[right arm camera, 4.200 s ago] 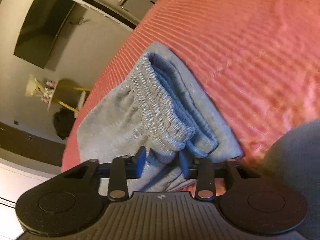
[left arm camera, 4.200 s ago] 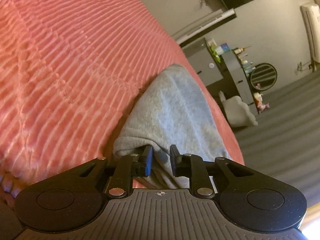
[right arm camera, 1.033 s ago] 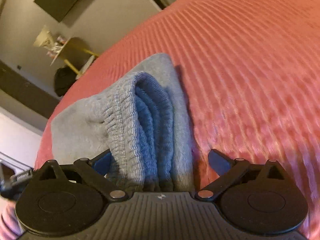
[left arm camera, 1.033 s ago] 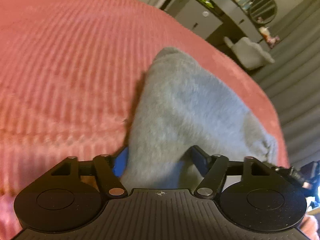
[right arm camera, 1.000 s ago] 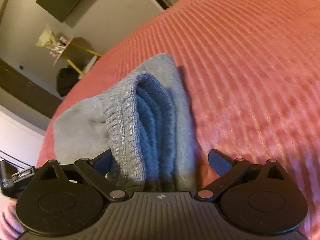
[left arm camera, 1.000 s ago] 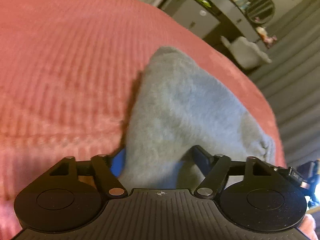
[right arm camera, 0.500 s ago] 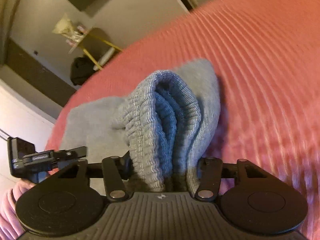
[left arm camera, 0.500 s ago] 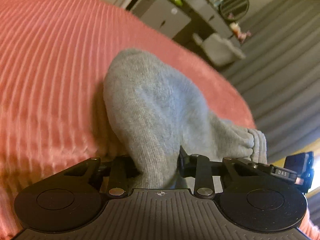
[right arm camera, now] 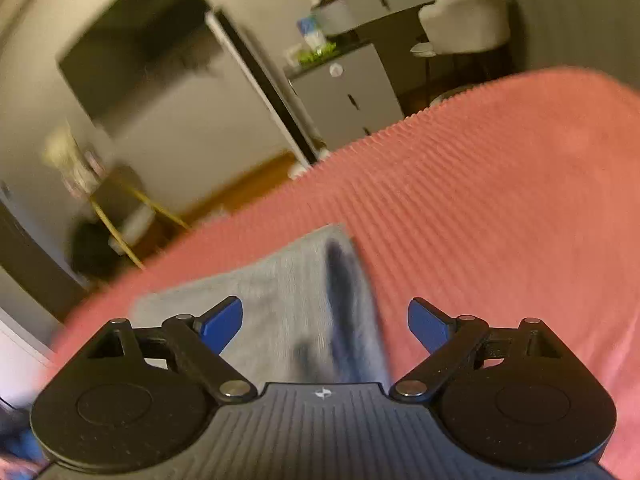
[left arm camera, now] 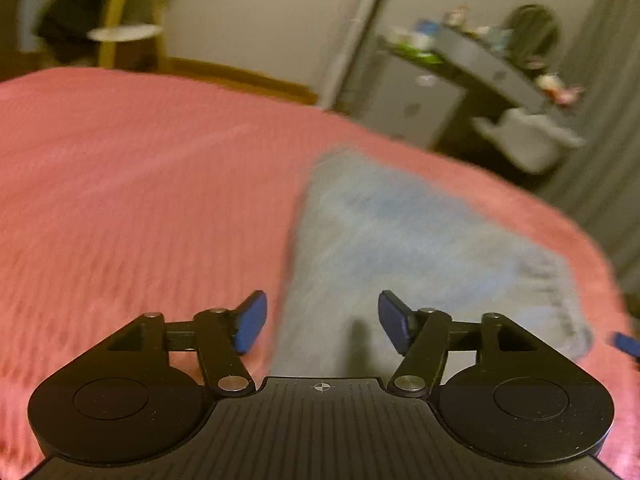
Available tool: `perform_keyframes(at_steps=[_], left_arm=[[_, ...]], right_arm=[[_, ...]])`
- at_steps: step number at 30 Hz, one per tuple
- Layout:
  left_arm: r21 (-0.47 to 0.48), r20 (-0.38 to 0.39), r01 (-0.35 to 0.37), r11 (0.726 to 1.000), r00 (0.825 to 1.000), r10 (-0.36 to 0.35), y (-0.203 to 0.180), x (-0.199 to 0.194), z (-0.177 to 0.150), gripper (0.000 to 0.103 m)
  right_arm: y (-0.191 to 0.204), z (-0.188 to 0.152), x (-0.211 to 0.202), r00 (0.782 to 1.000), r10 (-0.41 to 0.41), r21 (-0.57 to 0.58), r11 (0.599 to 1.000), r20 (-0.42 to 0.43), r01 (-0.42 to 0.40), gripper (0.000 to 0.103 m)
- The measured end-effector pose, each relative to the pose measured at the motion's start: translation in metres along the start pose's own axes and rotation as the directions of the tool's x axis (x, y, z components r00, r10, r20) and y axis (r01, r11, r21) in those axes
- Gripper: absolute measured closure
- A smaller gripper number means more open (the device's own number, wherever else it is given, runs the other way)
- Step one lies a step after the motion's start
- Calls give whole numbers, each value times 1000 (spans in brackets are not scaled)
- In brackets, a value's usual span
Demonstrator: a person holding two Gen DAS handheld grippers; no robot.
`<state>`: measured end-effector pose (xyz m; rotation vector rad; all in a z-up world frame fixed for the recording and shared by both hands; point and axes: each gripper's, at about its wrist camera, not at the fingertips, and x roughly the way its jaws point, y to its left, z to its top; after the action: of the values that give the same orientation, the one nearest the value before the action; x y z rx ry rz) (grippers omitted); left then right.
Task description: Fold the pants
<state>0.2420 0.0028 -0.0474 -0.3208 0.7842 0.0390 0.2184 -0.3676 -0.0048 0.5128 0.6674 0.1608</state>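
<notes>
The left gripper (left arm camera: pixel 322 322) and right gripper (right arm camera: pixel 325 325) both tilt downward, jaws opening (blue pads apart, pressing on nothing), right spread wider.

Dim, warm indoor light throughout. Both views are smeared by motion blur; the grey pants (left arm camera: pixel 404 240) are rendered soft. Strong fisheye bending is seen at edges.

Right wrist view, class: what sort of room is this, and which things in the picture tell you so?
Most likely a bedroom. A wide bed under a ribbed pink bedspread fills the foreground with folded grey pants on it; behind stand a grey cabinet crowded with small bottles and a white tufted chair.
</notes>
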Motion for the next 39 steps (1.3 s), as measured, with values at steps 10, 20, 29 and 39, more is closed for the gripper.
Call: perform_keyframes(at_steps=[10, 20, 29, 39], left_arm=[[103, -59, -103, 989, 992, 109, -31, -6, -33, 35], [157, -66, -130, 979, 988, 142, -35, 1, -28, 35], [249, -108, -84, 965, 988, 114, -32, 12, -36, 37], [307, -194, -49, 950, 974, 113, -12, 5, -66, 42]], right_arm=[[57, -64, 17, 993, -102, -114, 988, 52, 107, 50], [102, -79, 38, 974, -199, -381, 896, 111, 227, 50], [90, -106, 56, 949, -314, -517, 808, 29, 283, 38], [63, -95, 49, 965, -252, -328, 920, -76, 214, 35]])
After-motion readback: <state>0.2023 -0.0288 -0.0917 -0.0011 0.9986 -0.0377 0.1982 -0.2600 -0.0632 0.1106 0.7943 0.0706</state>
